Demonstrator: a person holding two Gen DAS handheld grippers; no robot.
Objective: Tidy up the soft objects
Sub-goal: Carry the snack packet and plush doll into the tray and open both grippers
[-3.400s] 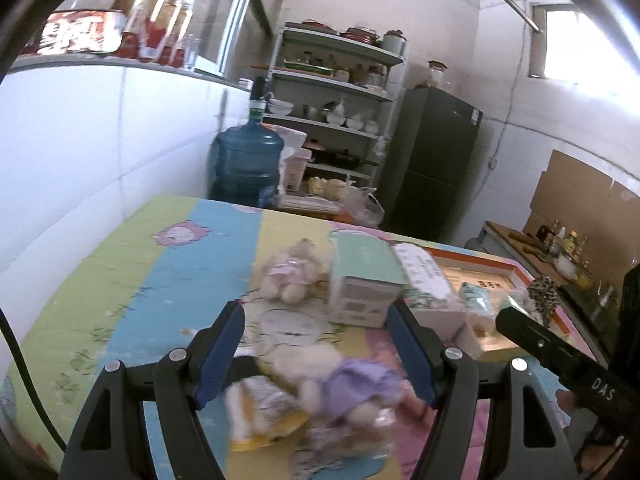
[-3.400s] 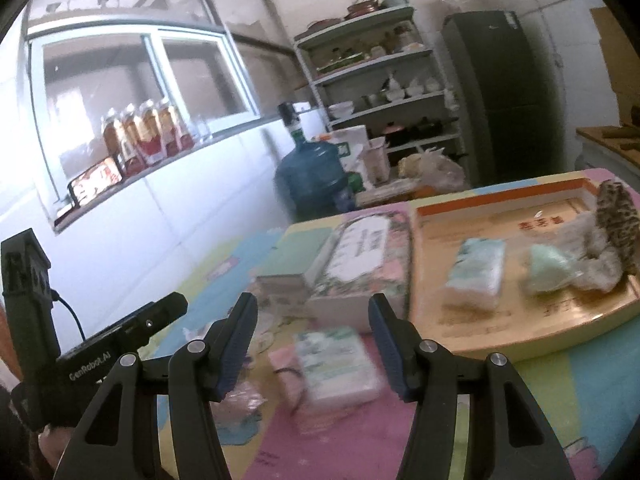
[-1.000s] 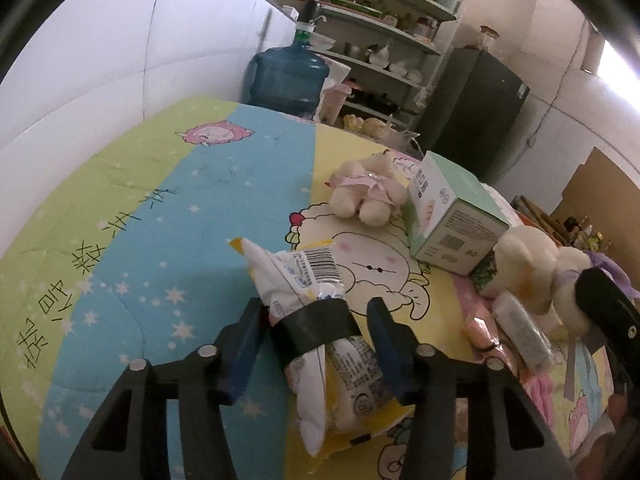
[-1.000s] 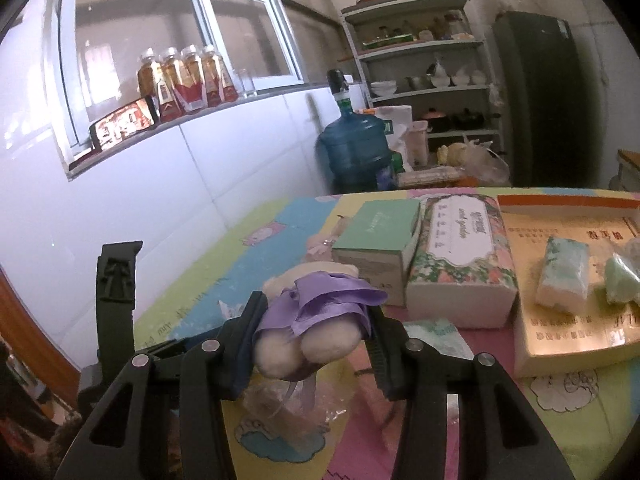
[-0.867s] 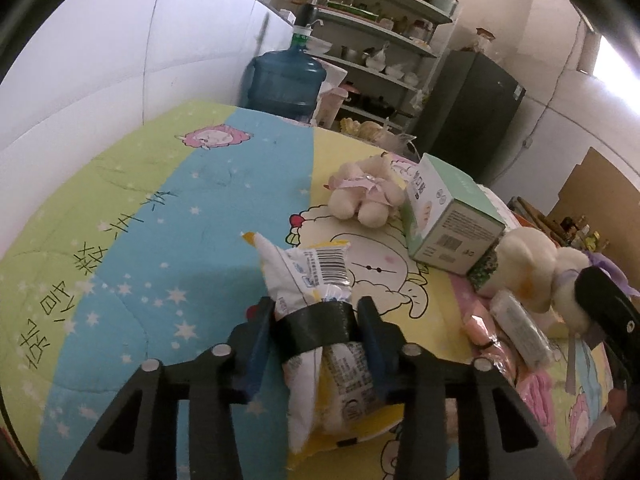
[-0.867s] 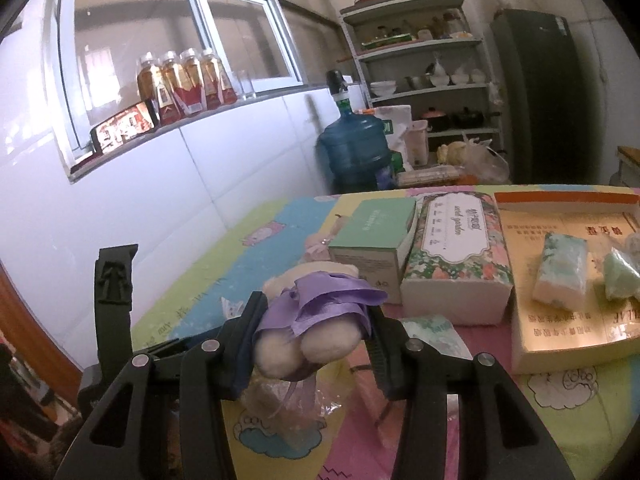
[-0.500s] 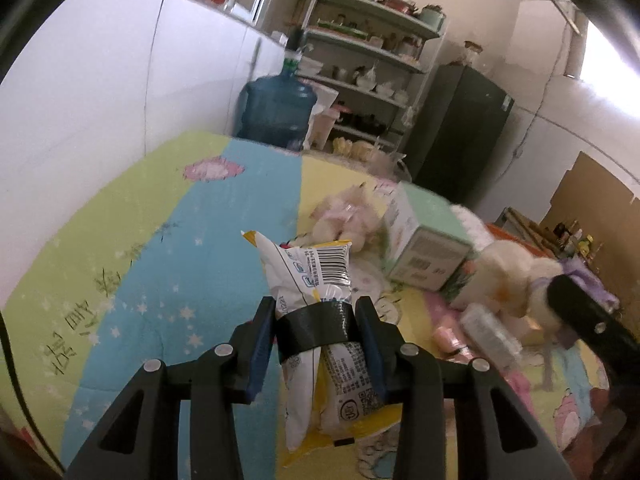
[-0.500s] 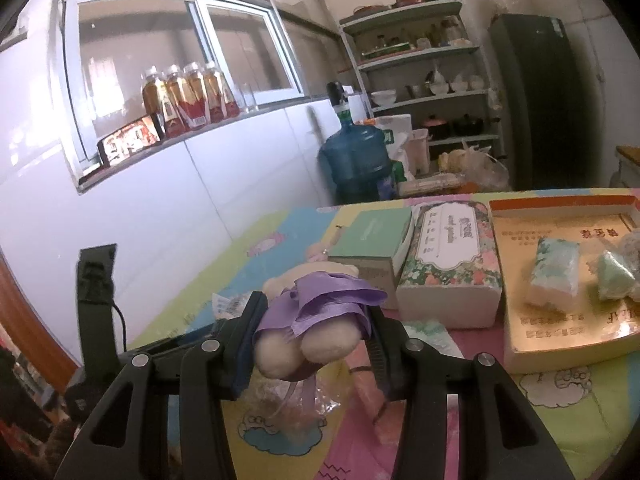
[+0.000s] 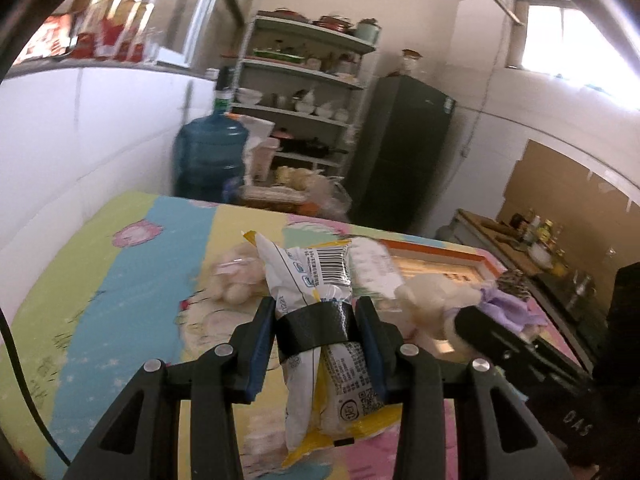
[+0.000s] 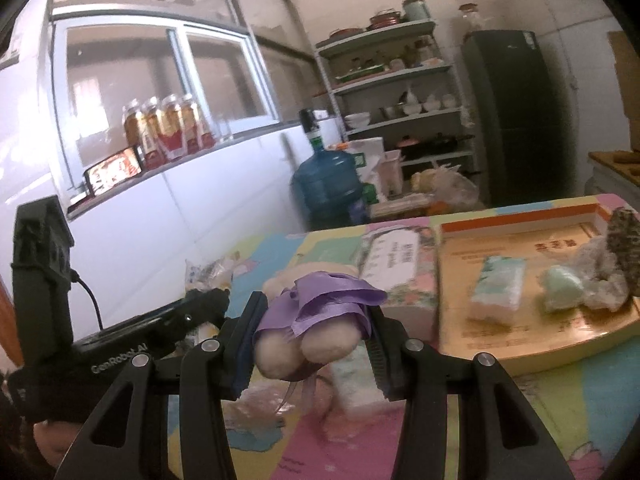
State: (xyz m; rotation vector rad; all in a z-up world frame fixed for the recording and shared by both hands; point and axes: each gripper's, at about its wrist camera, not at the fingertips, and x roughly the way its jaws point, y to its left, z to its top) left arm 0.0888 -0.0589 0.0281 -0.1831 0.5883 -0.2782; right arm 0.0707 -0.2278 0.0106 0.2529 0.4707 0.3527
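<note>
Kitchen shelves and a blue water jug point(image 9: 211, 156) stand behind a table covered with a pastel cartoon mat point(image 9: 120, 264). Lifted above that mat, the left gripper point(image 9: 316, 332) is clamped on a white and yellow snack packet point(image 9: 320, 316) that stands upright between its fingers, while just to its right the right gripper point(image 10: 314, 336) is closed tight around a cream plush toy in a purple dress point(image 10: 320, 312). Ahead of the left gripper a pink plush toy point(image 9: 236, 276) lies on the mat, and ahead and to the right of the right gripper sit a floral tissue box point(image 10: 396, 272) and a wooden tray point(image 10: 532, 344) holding a tissue pack point(image 10: 498, 290).
</note>
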